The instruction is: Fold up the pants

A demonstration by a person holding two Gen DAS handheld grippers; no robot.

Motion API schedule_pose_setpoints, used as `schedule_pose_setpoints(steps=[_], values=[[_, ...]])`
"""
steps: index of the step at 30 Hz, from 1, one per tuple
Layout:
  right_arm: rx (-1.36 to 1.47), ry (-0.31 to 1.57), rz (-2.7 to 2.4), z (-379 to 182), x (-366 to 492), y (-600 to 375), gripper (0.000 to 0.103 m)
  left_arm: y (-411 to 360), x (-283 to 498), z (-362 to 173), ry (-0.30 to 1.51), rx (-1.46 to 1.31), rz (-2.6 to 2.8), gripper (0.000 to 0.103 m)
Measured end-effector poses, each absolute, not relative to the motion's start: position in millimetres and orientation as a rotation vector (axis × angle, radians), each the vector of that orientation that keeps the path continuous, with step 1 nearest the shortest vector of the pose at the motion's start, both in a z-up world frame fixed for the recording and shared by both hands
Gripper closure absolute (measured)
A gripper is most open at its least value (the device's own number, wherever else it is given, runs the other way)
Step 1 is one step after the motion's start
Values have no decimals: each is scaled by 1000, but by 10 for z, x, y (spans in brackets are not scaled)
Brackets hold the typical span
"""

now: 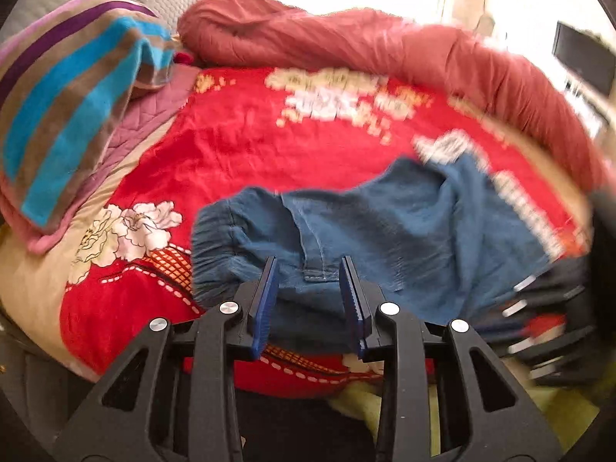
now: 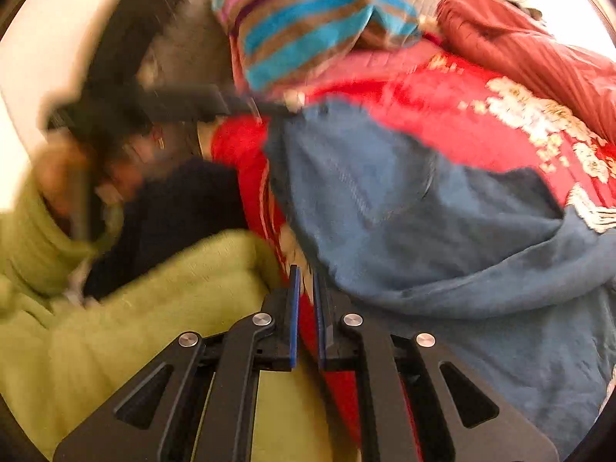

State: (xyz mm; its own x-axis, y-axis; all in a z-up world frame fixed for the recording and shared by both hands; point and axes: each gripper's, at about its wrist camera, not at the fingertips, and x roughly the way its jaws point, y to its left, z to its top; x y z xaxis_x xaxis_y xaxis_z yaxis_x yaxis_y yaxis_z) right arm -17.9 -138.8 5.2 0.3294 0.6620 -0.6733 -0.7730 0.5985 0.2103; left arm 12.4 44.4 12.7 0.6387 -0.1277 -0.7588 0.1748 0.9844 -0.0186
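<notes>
Both tongs tilt downward: left tongs (image 1: 310, 265) apart over the pants (image 1: 385, 231), right tongs (image 2: 306, 273) nearly together, empty.

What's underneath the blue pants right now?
The blue pants lie on the red floral blanket, which shows all round them. Whatever the denim covers, including how many layers are folded under, is hidden.

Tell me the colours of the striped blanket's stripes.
Striped blanket: turquoise, brown and purple; clearest in left wrist view.
</notes>
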Motion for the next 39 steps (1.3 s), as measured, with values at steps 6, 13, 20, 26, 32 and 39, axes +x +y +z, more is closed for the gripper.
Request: schedule_pose_setpoints(steps=[6,13,20,26,32,39], values=[[-125,830,814,-46,62,-1481,74,466,119,-210,925,85,-145,78],[-79,1040,751,-483,265,-1428,73,450,89,-297,931,99,-152,78],[-11,957,713,-197,250,-1730,61,496,-22,-80,884,32,-158,73],[50,884,619,23,287,-2123,53,425,-185,201,811,25,-154,58],[105,828,525,170,305,-2470,44,202,-257,338,787,26,-219,38],[86,758,454,448,489,-2693,41,-253,-172,278,825,12,-366,34]])
